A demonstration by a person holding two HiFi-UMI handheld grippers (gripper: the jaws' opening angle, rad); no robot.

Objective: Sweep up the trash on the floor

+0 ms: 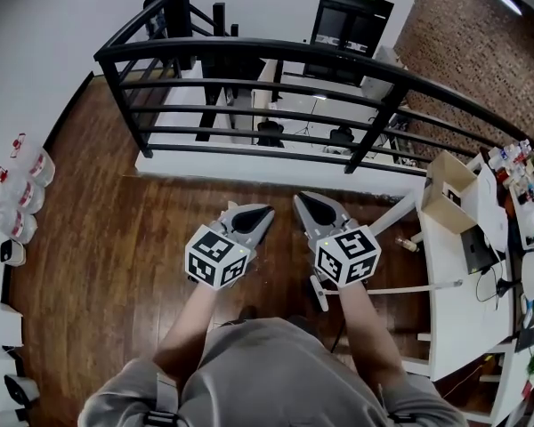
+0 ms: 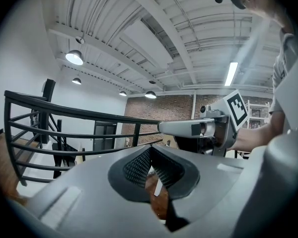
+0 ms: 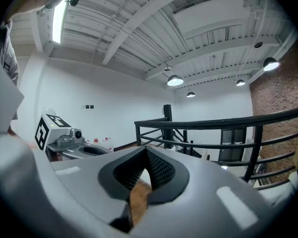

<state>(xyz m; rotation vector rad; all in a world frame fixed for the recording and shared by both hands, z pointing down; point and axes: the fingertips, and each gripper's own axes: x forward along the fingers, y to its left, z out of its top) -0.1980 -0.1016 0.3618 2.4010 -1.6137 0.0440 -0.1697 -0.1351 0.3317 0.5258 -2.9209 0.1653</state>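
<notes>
In the head view both grippers are held side by side over the brown wooden floor (image 1: 107,229), pointing toward the black railing (image 1: 249,53). My left gripper (image 1: 265,210) is shut with nothing between its pads. My right gripper (image 1: 300,198) is shut and empty too. In the left gripper view the left gripper's (image 2: 149,150) pads meet at the tip, and the right gripper (image 2: 198,129) shows beside it. The right gripper view shows the right gripper's (image 3: 146,152) pads together. A long white handle (image 1: 392,288) lies low by my right arm, and another white stick (image 1: 397,213) leans near the table. A small object (image 1: 409,245) lies on the floor there.
A white table (image 1: 454,327) with a laptop stands at the right, with an open cardboard box (image 1: 445,189) on its far end. Several water jugs (image 1: 22,194) line the left wall. Beyond the railing is a drop to a lower level.
</notes>
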